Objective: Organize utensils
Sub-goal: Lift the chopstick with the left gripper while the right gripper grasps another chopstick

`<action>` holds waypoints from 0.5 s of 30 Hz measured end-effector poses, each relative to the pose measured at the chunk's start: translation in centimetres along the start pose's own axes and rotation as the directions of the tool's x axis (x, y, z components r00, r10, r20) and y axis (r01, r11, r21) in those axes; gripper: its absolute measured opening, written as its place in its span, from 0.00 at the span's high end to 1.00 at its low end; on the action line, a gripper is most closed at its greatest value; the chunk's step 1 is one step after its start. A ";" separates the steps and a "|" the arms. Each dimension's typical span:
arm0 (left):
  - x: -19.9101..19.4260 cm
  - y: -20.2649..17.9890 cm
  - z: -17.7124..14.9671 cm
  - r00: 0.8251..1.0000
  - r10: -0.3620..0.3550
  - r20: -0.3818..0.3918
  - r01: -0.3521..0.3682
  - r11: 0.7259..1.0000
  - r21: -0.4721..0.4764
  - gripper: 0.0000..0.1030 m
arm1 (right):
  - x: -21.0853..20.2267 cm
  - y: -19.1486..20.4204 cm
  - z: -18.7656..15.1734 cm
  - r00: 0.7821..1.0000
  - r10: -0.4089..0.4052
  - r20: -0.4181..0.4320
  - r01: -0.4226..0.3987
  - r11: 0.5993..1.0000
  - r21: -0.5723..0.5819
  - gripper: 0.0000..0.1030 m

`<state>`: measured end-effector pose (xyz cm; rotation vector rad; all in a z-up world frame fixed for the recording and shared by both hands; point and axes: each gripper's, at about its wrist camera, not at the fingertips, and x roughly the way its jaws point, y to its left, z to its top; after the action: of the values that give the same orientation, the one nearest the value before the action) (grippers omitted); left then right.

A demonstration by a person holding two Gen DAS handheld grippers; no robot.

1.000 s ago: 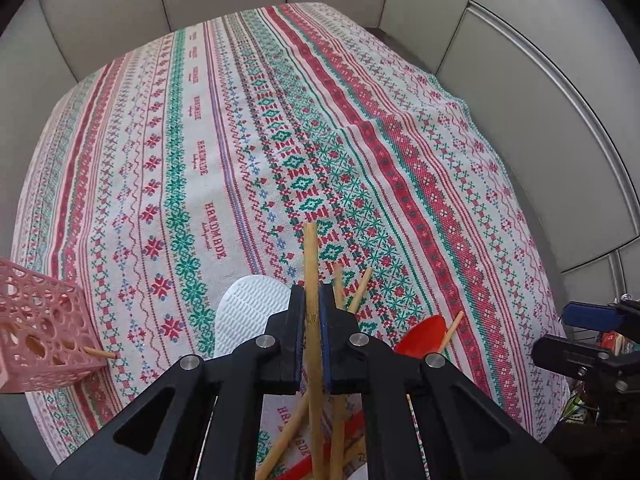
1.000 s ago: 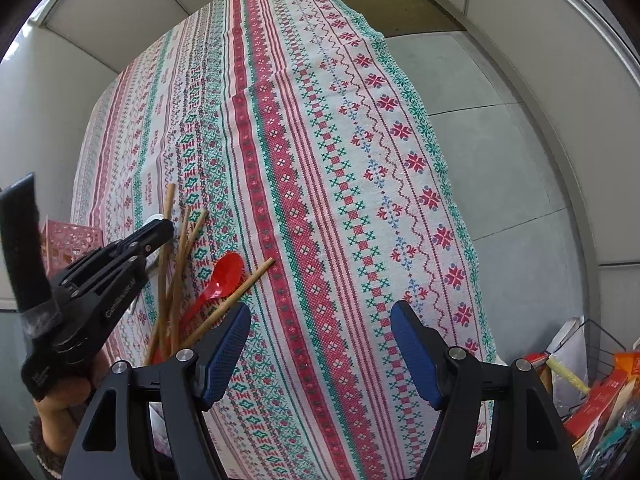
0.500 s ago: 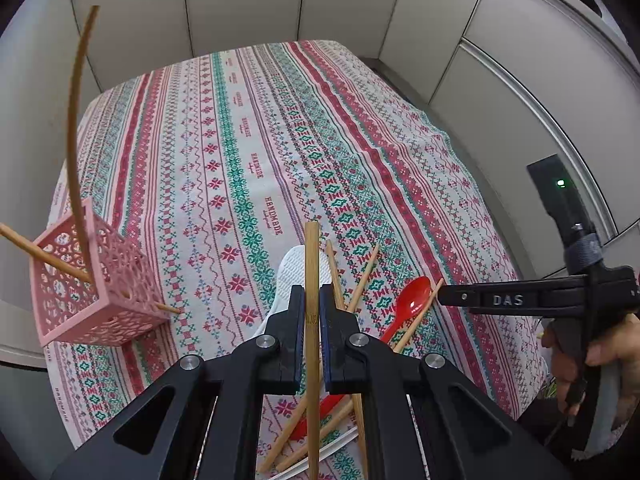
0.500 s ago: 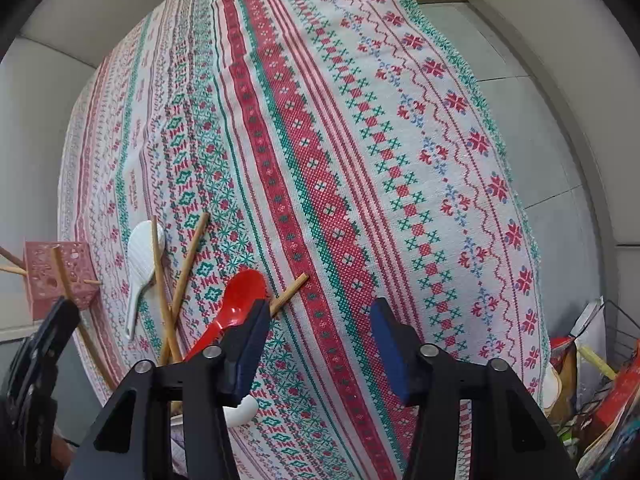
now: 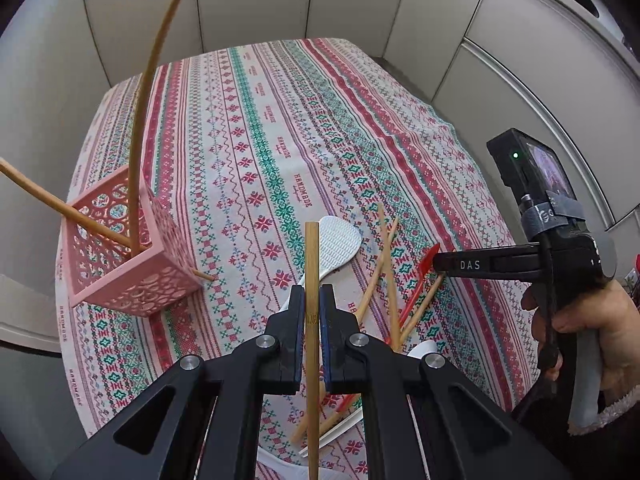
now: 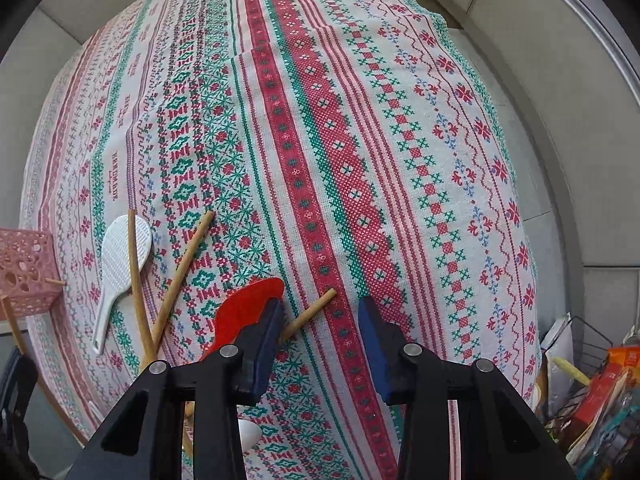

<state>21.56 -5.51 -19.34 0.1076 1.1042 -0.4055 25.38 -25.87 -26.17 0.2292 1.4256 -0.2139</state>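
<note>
Patterned tablecloth (image 5: 256,128) amid pale wall panels (image 5: 248,0), one pink basket (image 5: 120,264) with two sticks, one white paddle (image 5: 338,246), one red spoon (image 6: 248,304); left gripper (image 5: 312,300) clamping chopstick (image 5: 312,264), right gripper (image 6: 320,320) closing, nothing gripped.

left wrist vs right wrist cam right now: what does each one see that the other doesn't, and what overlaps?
Left wrist only: the left gripper shut on a wooden chopstick, two chopsticks standing in the pink basket, and the hand holding the right gripper.

Right wrist only: the right gripper, its jaws just closing but still apart, with a chopstick tip between them, and a wire rack of clutter beside the table.

Both: patterned tablecloth, white rice paddle, red spoon, loose chopsticks.
</note>
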 end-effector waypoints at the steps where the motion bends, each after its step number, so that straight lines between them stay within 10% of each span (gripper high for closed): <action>1: 0.0 0.1 -0.1 1.000 0.000 0.000 0.000 1.000 -0.001 0.93 | 0.0 0.7 -0.1 1.000 -0.009 0.008 0.009 1.000 -0.015 0.62; 15: -0.8 0.4 -0.6 1.000 0.002 0.018 -0.001 0.999 -0.036 0.93 | -0.2 -0.8 0.1 0.993 0.079 0.083 -0.084 0.995 0.053 0.91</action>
<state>20.86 -4.80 -18.96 0.0730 1.0935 -0.3846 25.20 -26.64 -26.01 0.3213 1.3281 -0.1949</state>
